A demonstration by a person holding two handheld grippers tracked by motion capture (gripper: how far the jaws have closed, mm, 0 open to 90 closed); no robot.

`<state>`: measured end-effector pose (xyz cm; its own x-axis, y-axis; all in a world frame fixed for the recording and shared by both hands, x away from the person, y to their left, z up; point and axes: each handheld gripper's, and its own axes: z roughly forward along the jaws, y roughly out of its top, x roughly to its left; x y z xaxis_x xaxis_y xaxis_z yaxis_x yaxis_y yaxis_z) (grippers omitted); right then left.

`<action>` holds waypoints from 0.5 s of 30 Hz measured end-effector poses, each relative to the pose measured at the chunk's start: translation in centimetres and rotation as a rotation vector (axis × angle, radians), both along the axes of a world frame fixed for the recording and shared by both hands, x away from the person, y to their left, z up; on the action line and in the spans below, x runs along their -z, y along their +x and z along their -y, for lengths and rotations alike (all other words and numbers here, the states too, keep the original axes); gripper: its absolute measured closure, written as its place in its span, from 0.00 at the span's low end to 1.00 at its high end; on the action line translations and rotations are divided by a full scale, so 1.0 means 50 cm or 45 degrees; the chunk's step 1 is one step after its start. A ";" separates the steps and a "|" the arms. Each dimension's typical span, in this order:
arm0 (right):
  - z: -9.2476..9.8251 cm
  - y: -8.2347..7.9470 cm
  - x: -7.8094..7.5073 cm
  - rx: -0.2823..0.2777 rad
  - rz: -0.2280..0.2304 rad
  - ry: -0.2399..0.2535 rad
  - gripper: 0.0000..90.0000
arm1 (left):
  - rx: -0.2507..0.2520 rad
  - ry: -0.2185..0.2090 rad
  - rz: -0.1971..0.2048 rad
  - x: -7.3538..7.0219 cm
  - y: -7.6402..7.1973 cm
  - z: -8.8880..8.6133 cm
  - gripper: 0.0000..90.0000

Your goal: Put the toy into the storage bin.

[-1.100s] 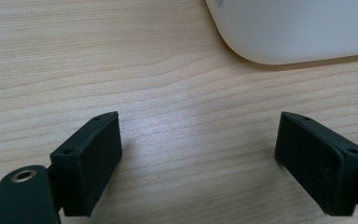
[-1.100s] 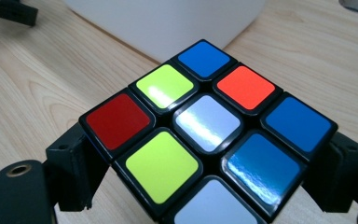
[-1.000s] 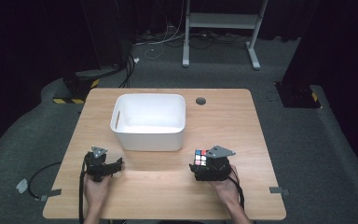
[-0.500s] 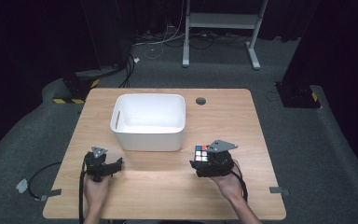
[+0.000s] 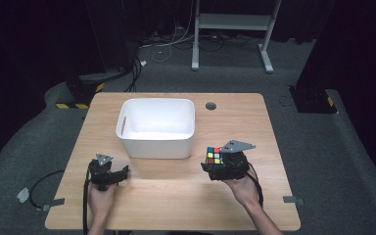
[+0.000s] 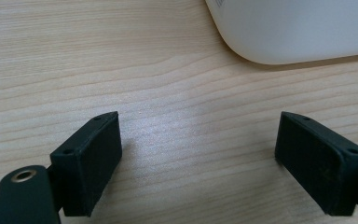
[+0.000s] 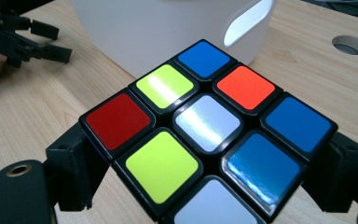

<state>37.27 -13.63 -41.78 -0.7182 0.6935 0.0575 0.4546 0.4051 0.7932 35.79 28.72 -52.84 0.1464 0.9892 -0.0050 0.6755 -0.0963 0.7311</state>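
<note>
Count: one puzzle cube [image 5: 214, 155], one white bin [image 5: 156, 127], two grippers, one worktop [image 5: 254, 122].

Right gripper [image 5: 223, 166]: clamped on the puzzle cube, one jaw on each opposite side face; in the right gripper view the cube [image 7: 205, 135] sits between the two black jaws with its top face toward the camera. Cube is off the worktop surface, just right of the bin's near right corner and apart from it.

Left gripper [image 5: 108, 174]: jaws spread wide with nothing between them. Its own view has bare wood between the jaws and the bin's rounded corner [image 6: 298, 32] ahead. It sits low over the worktop, near the front-left, just short of the bin's near left corner.

Edges/room: bin sits centre-back, slightly left of the middle. Open wood strip runs across the front between the two grippers. Right of the bin is clear wood out to the edge, apart from a round cable hole [image 5: 210, 105] near the back edge. Both hands are well inside the front edge.

Materials/shapes: worktop is light wood-grain laminate with rounded corners. Bin is smooth white plastic, rectangular, rounded corners, slot handle [image 7: 247, 21] in the end wall. Cube is a black-bodied 3x3 with glossy stickers; visible tiles are red, yellow-green, blue, orange and white. Jaw pads are matte black blocks.
</note>
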 end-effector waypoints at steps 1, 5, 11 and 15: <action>0.002 0.002 -0.004 0.001 0.000 0.007 0.15 | 0.000 0.000 0.000 0.000 0.000 0.000 0.16; 0.007 0.011 -0.028 -0.013 0.003 0.038 0.15 | 0.001 0.000 -0.001 0.000 0.000 0.000 0.16; 0.002 0.017 -0.049 -0.033 0.001 0.060 0.15 | 0.001 0.002 -0.002 0.000 0.000 0.000 0.16; -0.005 0.022 -0.062 -0.048 0.004 0.068 0.16 | 0.001 0.002 -0.002 0.000 0.000 0.000 0.16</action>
